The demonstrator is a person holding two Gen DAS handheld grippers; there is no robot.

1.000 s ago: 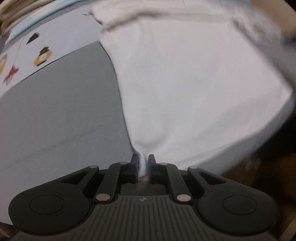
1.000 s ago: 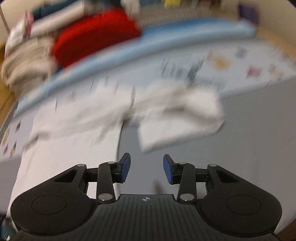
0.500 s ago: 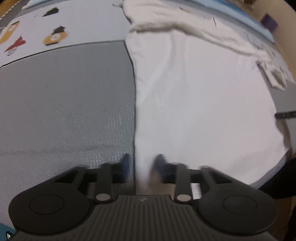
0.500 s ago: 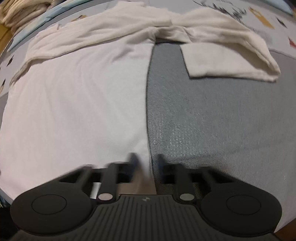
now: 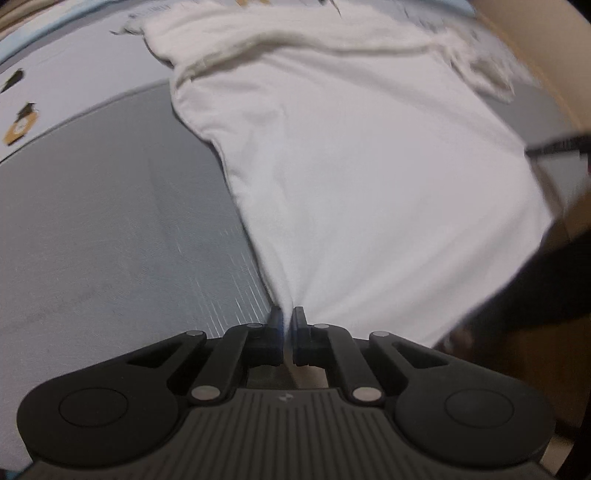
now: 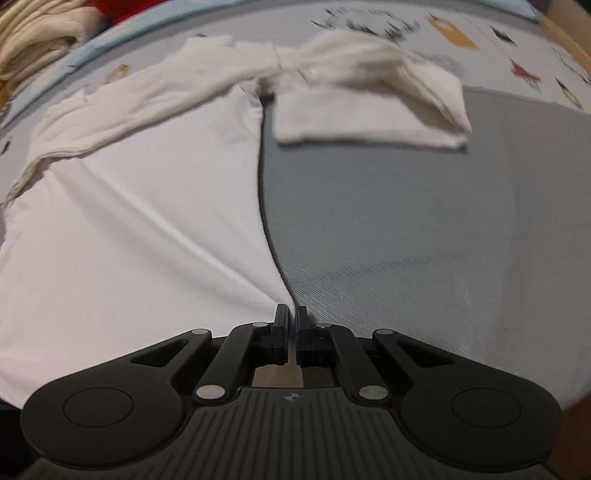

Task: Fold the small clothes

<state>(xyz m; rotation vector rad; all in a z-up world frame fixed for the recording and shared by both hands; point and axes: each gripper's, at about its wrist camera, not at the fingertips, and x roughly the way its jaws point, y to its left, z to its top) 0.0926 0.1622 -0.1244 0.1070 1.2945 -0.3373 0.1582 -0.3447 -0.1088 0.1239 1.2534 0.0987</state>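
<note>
A white T-shirt [image 5: 362,155] lies on the grey mat [image 5: 110,236], its body spread toward me and its top bunched at the far end. My left gripper [image 5: 287,314] is shut on the shirt's near left hem corner. In the right wrist view the same T-shirt [image 6: 140,206] fills the left half, with one sleeve [image 6: 369,110] folded out on the mat [image 6: 424,229]. My right gripper [image 6: 291,312] is shut on the near right hem corner. The fabric is pulled taut between both grips.
A pale blue printed sheet with cartoon figures [image 6: 498,48] borders the mat at the far side. A pile of beige and red clothes [image 6: 40,33] sits at the far left. The other gripper's dark tip [image 5: 557,144] shows at the right edge.
Both grippers opened then closed on the shirt's near hem corners. The right gripper moved in from far above the mat to the hem. The fabric now pulls taut toward each grip.
</note>
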